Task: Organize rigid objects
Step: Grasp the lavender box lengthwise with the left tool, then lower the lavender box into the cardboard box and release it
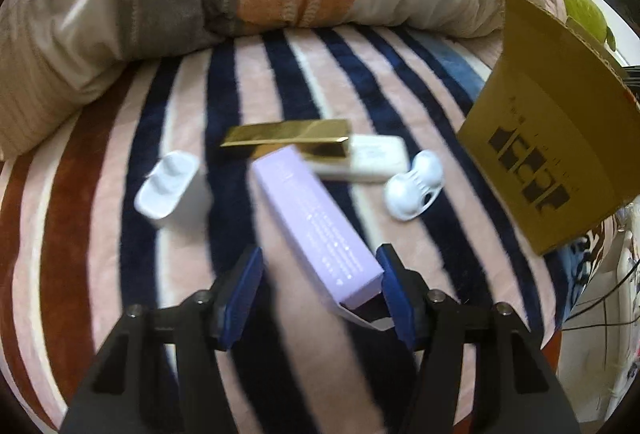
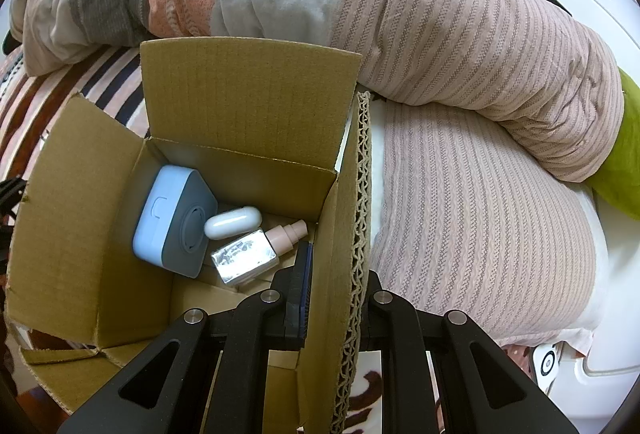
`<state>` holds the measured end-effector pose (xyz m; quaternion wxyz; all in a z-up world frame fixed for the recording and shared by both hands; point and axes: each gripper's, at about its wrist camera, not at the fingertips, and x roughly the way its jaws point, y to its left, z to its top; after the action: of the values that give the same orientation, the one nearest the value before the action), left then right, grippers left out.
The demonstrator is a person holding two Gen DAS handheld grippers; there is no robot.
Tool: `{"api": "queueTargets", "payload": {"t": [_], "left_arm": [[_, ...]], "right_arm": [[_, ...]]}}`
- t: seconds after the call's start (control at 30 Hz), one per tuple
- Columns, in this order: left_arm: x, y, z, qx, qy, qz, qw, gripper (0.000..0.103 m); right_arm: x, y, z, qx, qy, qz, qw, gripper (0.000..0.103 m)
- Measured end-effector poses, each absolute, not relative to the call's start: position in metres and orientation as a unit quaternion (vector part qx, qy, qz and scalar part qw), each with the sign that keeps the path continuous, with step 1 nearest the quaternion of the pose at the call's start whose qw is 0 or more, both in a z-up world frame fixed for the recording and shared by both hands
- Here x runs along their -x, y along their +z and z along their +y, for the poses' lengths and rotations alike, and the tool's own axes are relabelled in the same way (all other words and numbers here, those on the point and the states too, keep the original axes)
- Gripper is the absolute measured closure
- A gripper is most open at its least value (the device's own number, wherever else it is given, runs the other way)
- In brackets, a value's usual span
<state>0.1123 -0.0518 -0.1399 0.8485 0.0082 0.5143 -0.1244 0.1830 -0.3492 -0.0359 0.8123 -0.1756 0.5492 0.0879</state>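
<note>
Bed with a striped blanket (image 1: 132, 154), bunched duvet (image 2: 460, 46) piled along the far side. Cardboard box (image 2: 88, 234) sits on the bed, flaps up; in the left wrist view its printed outer wall (image 1: 560, 138) is at the right edge. Right claw (image 2: 334, 294) is pinched on the box's right wall, one blue pad inside the box, corrugated edge running between the fingers. Inside the box: blue-grey square device (image 2: 172, 222) leaning against the left wall, silver-faced bottle with pink pump (image 2: 256, 250) lying next to it, white oval case (image 2: 232, 222) just behind the bottle. Left claw (image 1: 320, 282) is wide open, holding nothing, low over the blanket; the near end of the lilac box (image 1: 316, 222) lies between its blue pads, close to the right pad, contact unclear due to blur. Lilac box's far end is tucked against the gold box (image 1: 288, 138), which overlaps a white flat box (image 1: 372, 158). White socket-shaped piece (image 1: 168, 186) lies apart to the left; white twin-dome case (image 1: 412, 186) just right of the white flat box.
</note>
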Motion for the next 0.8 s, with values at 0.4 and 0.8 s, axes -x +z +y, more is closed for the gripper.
{"api": "queueTargets", "payload": {"t": [0.4,0.8], "left_arm": [[-0.115,-0.149,-0.048,0.016,-0.083,0.502,0.861,0.077],[-0.076,-0.102,-0.019,-0.013,-0.084,0.459,0.884,0.080]], "right_arm": [[-0.184,-0.035,-0.350,0.174,0.089,0.550,0.812,0.093],[-0.184,-0.035,-0.350,0.174,0.090,0.549,0.812,0.093]]}}
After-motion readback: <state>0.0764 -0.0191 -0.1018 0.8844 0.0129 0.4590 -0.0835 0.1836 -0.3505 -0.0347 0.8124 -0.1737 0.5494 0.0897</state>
